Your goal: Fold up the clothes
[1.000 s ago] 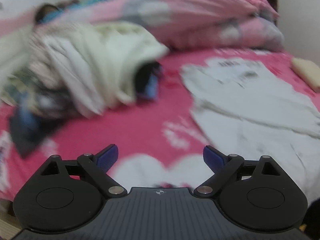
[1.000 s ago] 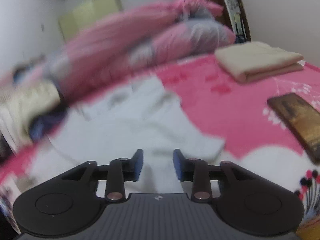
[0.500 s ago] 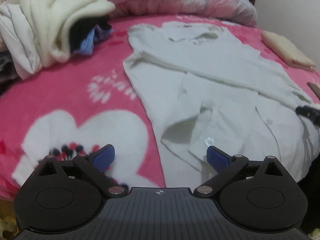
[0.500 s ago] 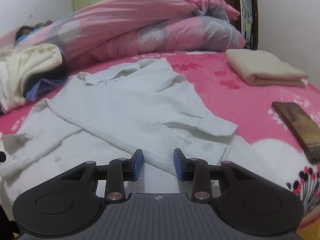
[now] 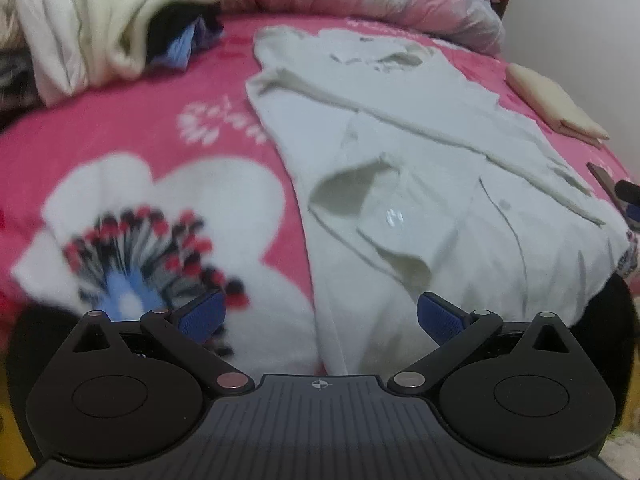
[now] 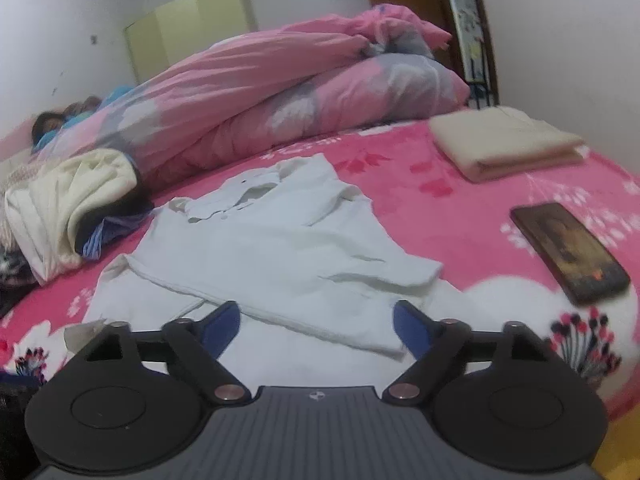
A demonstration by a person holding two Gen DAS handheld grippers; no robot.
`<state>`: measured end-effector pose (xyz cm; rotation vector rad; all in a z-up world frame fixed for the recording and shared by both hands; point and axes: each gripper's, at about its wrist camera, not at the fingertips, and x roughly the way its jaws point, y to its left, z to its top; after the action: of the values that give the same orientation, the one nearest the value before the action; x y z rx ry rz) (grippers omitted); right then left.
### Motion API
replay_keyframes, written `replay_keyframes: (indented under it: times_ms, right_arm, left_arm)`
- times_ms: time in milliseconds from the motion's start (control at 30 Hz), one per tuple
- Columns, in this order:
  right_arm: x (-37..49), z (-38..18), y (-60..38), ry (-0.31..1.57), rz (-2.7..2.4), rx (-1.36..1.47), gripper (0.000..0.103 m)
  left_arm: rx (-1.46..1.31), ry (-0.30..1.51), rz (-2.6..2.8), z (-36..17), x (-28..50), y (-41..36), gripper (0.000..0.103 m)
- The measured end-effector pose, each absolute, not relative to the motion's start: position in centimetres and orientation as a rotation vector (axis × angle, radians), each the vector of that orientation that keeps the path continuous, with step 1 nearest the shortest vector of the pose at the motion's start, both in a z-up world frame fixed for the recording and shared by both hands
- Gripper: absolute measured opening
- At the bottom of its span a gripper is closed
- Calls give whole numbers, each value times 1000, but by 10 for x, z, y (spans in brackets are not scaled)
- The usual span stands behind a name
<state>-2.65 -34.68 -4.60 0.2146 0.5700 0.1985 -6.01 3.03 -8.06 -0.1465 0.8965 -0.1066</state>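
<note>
On the fleecy pink blanket (image 6: 460, 184), a crumpled white cotton shirt (image 6: 288, 240).

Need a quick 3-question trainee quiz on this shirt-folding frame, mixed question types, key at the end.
1. True or false: the white shirt lies spread on the pink blanket with both sleeves folded across its front.
2. What lies nearest the dark phone? A) the folded cream cloth B) the pile of unfolded clothes C) the pink duvet
3. Fill in: the right gripper has its jaws ____, with nothing pressed between them.

Key: 1 true; 2 A; 3 open
</note>
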Motion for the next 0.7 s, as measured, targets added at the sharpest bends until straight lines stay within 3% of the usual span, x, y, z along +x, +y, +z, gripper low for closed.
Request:
replay_keyframes:
  times_ms: [167, 533, 633, 700]
  right_arm:
    - [-32, -44, -357, 571, 195, 286, 100]
    - [-37, -46, -366, 576, 225, 389, 101]
    - [-41, -47, -364, 576, 238, 391, 101]
    - [-43, -49, -363, 581, 256, 401, 101]
  left_arm:
    - [-204, 894, -131, -86, -72, 24, 103]
    - [-123, 833, -171, -90, -77, 4, 101]
    - [-115, 851, -176, -95, -79, 4, 95]
    - [-113, 860, -189, -98, -81, 4, 82]
